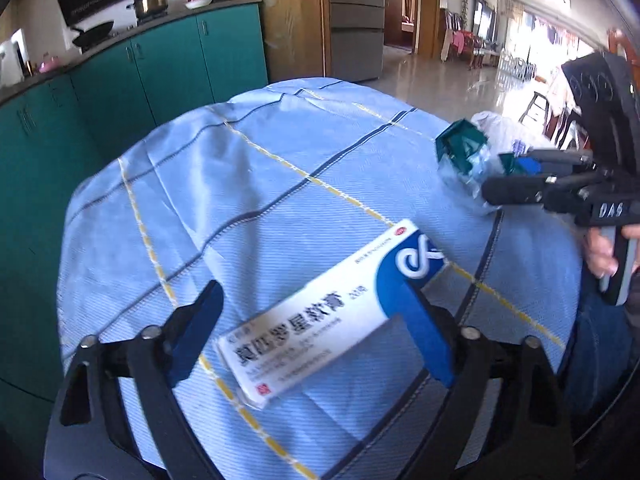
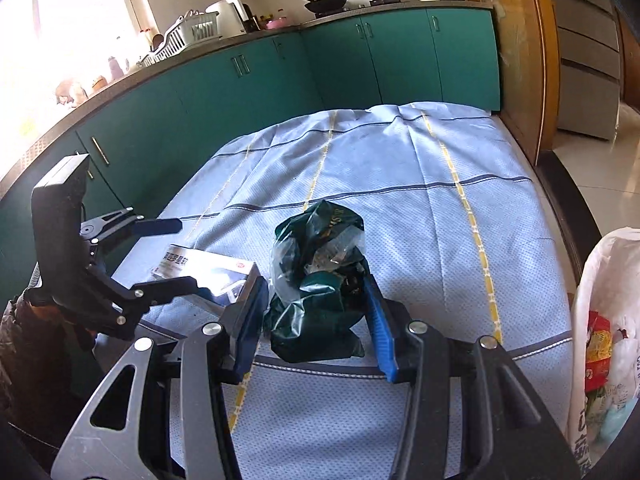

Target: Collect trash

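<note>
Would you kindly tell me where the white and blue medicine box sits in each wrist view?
Left wrist view: medicine box at lower centre, between the left claw's blue fingers.
Right wrist view: same box at middle left, beside the crumpled green wrapper.
Shared landmark: the blue striped tablecloth.

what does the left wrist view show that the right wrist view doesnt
Only the left wrist view shows the printed top of the medicine box between the open left gripper, and the room with chairs beyond. Only the right wrist view shows the white plastic bag at the table's edge and the dish rack by the window. Both show the right gripper shut on the crumpled green wrapper, the blue tablecloth and green cabinets.
</note>
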The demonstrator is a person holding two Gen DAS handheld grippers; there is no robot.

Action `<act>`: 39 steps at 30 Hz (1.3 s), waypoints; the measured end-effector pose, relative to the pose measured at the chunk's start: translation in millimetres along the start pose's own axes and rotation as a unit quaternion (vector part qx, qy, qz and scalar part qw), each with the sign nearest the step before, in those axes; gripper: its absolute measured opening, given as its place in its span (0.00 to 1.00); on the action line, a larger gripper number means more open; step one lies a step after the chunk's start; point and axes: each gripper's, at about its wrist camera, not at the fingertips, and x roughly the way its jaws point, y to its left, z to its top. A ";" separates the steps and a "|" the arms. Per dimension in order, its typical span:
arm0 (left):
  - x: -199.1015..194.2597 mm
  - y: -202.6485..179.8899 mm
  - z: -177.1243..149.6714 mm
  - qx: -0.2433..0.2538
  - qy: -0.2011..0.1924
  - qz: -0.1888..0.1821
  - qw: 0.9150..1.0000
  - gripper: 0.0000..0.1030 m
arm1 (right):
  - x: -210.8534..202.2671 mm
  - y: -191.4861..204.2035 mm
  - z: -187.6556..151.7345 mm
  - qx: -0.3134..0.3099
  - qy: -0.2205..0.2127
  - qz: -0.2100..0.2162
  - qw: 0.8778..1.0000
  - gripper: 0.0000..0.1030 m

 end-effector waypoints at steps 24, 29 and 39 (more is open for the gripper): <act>-3.3 -31.6 -9.6 -0.024 0.028 0.015 0.999 0.87 | 4.0 11.0 -9.5 -0.026 0.002 -0.043 0.999 0.47; 8.4 -42.1 -16.2 0.016 0.054 0.041 0.998 0.86 | 7.0 10.8 -9.9 -0.030 0.006 -0.050 0.998 0.47; 2.1 -28.2 -18.2 -0.042 0.049 0.044 0.997 0.27 | 9.0 13.3 -10.4 -0.040 0.004 -0.058 0.997 0.47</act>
